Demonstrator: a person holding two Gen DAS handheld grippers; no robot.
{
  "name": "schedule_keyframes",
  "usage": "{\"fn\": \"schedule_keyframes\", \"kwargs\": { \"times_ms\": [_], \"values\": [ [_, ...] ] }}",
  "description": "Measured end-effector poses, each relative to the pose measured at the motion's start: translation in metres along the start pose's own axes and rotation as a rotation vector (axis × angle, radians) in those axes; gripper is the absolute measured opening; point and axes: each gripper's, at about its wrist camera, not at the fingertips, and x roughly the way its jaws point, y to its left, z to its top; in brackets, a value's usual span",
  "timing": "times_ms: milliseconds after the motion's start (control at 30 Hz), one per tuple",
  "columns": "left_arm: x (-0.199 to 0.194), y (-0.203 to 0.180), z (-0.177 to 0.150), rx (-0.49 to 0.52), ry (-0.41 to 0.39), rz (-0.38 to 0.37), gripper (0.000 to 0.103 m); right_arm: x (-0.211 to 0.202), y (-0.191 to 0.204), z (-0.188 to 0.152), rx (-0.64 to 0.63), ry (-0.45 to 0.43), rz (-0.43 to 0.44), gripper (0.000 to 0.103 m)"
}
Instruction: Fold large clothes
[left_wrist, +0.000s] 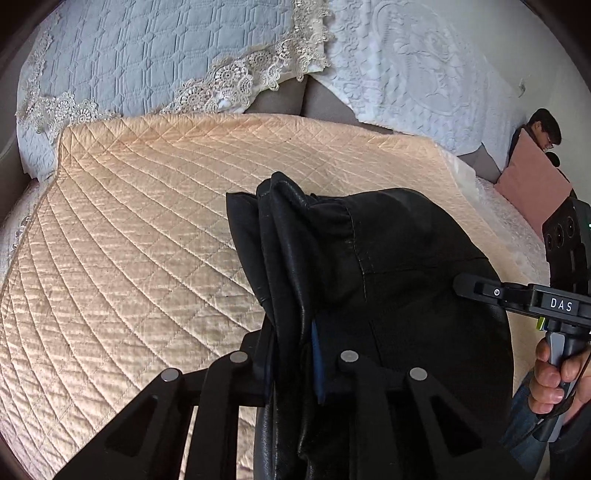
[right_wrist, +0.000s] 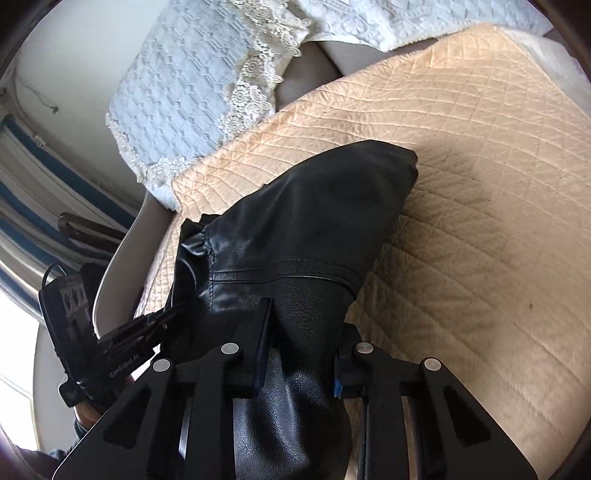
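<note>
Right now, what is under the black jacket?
Under the black leather jacket lies the peach quilted cover, spread over the sofa. Both jaws pinch the jacket's near edge. The part of the cover right beneath the jacket is hidden, so anything lying there cannot be seen.

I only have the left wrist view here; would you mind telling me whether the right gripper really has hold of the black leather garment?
Observer: Yes, the right gripper is shut on the black leather garment, pads pressing a thick fold.
Operator: Thank you. Does the far end hang free?
Observer: No, its far end rests on the peach quilted cover.
Operator: Anything beyond my left gripper?
Observer: A pale wall with blue stripes.
</note>
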Motion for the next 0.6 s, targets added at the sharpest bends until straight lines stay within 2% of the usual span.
{"fn": "schedule_keyframes", "kwargs": {
  "times_ms": [300, 400, 433, 567, 600],
  "values": [
    [-0.028, -0.009, -0.006, 0.037, -0.058, -0.015, 0.008, -0.004, 0.020, 0.001, -0.066, -0.014, -0.002, 0.026],
    [-0.017, -0.002, -0.006, 0.006, -0.025, -0.021, 0.010, 0.010, 0.001, 0.000, -0.018, 0.032, -0.026, 0.027],
    [-0.012, 0.003, -0.007, -0.023, -0.004, -0.038, 0.013, 0.011, -0.005, -0.001, 0.003, 0.041, -0.021, 0.028],
    [-0.008, 0.031, -0.011, -0.126, 0.015, -0.116, 0.033, 0.014, -0.027, -0.007, 0.077, 0.046, 0.010, 0.051],
    [-0.006, 0.039, -0.011, -0.145, 0.019, -0.142, 0.045, 0.016, -0.032, -0.007, 0.085, 0.050, 0.029, 0.058]
  ]
}}
